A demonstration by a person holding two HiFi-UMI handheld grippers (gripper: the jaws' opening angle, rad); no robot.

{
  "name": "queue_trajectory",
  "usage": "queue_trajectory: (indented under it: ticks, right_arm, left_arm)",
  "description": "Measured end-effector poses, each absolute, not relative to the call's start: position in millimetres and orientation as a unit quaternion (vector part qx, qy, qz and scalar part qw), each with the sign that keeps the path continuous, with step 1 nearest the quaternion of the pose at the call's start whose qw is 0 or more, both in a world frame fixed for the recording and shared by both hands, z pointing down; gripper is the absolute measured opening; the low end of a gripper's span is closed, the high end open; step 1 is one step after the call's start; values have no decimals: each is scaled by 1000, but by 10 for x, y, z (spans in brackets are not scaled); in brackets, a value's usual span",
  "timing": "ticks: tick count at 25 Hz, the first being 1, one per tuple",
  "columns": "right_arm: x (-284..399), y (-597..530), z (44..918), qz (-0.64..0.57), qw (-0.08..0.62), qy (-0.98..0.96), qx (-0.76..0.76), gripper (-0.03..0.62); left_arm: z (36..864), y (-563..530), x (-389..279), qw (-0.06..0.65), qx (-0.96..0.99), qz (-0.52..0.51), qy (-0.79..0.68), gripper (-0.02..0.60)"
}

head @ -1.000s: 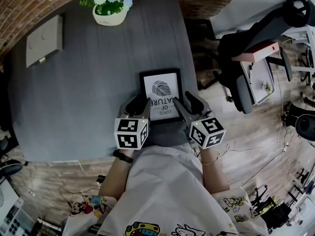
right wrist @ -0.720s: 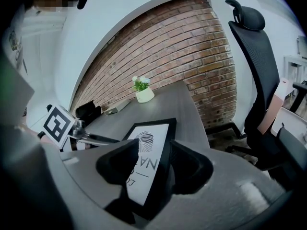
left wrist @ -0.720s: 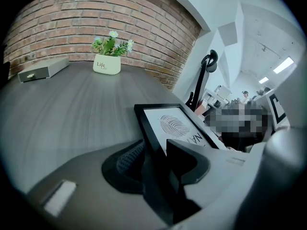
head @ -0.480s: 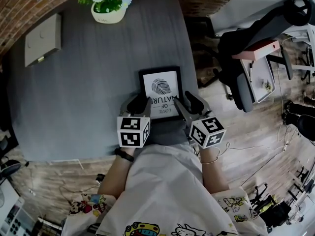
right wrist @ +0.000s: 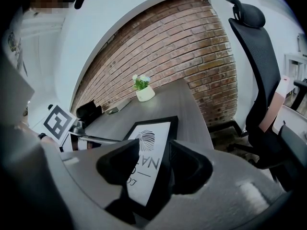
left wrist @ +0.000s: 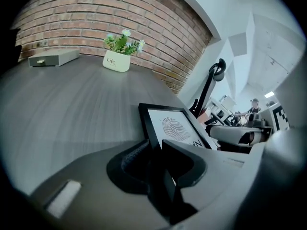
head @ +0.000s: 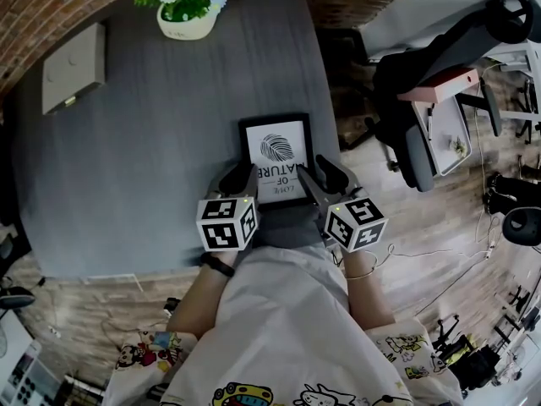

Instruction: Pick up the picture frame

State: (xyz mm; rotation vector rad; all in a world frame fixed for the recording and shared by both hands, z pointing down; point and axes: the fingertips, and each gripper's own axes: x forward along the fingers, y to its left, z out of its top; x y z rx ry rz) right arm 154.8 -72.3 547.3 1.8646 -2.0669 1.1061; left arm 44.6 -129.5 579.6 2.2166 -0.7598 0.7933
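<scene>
Now, step in hand: the grasp on the black-bordered picture frame (head: 276, 155) with a white fingerprint print is being completed. The lift is judged not yet begun, since the frame is seen lying flat.
Picture frame: it is laid flat on the dark grey wood-grain table (head: 152, 159), near the table's 6 o'clock edge and close to the person's body.
Left gripper (left wrist: 152, 147): it is set at the frame's 7 o'clock corner. Its jaws have just been closing, and the frame's left border is seen clamped between them, with 1 jaw outside the border and 1 over the print.
Right gripper (right wrist: 156, 147): it is set at the frame's 5 o'clock corner, and the right border is pinched between its jaws in the same way.
Surroundings: a cream pot of white and blue flowers (head: 188, 24) is seen at 11 o'clock from the frame and a flat grey box (head: 74, 68) at 10 o'clock, both well apart from it. A black office chair (head: 423, 100) is seen off the table at 3 o'clock.
Next move: both grips should be confirmed as firm. The 2 grippers should then be raised together and kept level with each other, so that the frame is not twisted or pulled out of 1 grip.
Care: only the near ends of the side borders are gripped, so the 12 o'clock edge may be expected to droop or drag on the table as the lift is started.
</scene>
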Motion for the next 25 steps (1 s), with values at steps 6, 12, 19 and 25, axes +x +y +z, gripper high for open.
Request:
queue_trajectory:
  ticks: [6,12,19,25]
  right_arm:
    - [1553,-732,5493,386,68,-687,612,189]
    - [1555,-706,5582,435,54,-676,593,190]
    - [1533,-700,5657,504,21,-662,555,198]
    - [1518,-720,5684,547,11,-664,510,192]
  left_arm:
    - [5787,-1344,417,359,836,289,-300,89]
    - [5788,-1366,388,378,830,281,-299,84]
    - [5774,-1380,369,396,826,273,-292,84]
    - [5779,-1393,381,408,824,271,-286,84]
